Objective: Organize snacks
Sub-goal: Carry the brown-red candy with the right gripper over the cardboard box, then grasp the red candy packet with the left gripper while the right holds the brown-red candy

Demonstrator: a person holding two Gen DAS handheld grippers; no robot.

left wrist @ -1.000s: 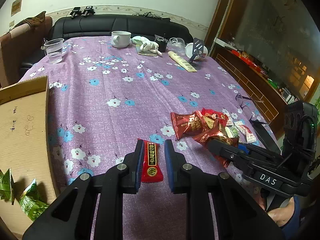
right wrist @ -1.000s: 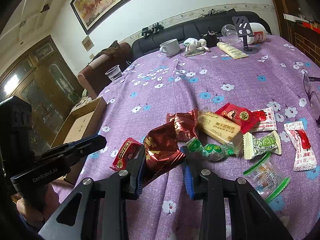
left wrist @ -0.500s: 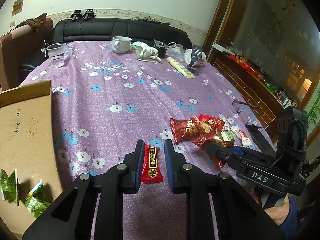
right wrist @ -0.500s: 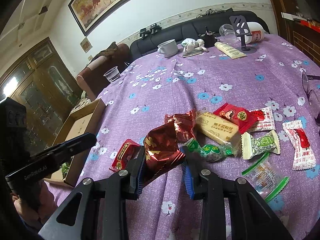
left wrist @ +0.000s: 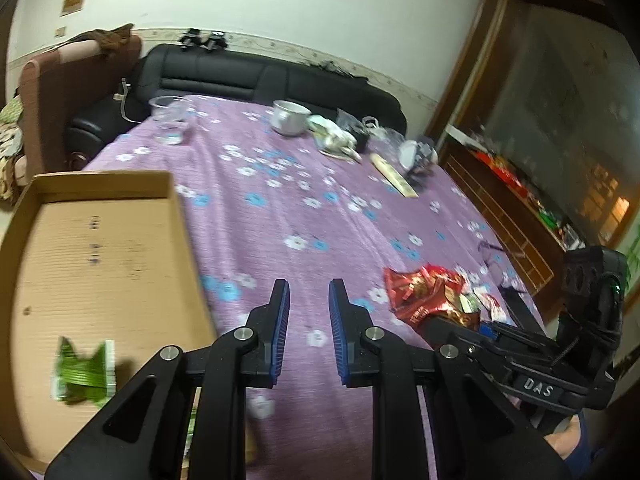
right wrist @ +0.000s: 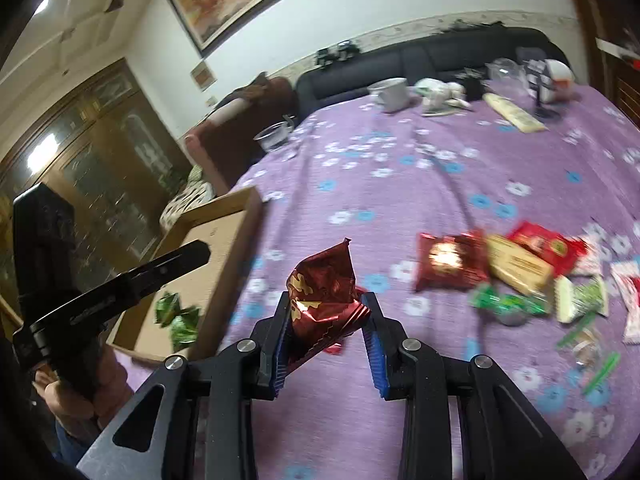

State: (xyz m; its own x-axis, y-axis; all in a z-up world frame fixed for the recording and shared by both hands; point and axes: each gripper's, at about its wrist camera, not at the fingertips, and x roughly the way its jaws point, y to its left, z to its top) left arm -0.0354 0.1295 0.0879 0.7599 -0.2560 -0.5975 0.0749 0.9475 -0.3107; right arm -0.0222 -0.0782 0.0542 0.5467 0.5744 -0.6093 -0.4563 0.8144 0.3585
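In my left wrist view the left claw [left wrist: 308, 332] sits at the lower middle of the frame, its blue pads a narrow gap apart with nothing between them, only purple flowered cloth of the counter [left wrist: 304, 216] behind. At the left of this frame I see the cardboard box [left wrist: 100, 248], shallow and open, with a green packet [left wrist: 84, 372] lying near its lower edge. At the right, the right claw enters the frame with a crumpled red wrapper at its tip, but this view does not show me how it is held.

My right wrist view makes that clear: the right claw [right wrist: 326, 330] is closed on the dark red foil packet [right wrist: 322, 292], which stands upright between the pads at the lower middle of the frame. Only here I see the snack pile [right wrist: 516, 272] spread on the counter at the right: red, yellow, green and white packets, all blurred. The box appears at the left, with green packets inside.
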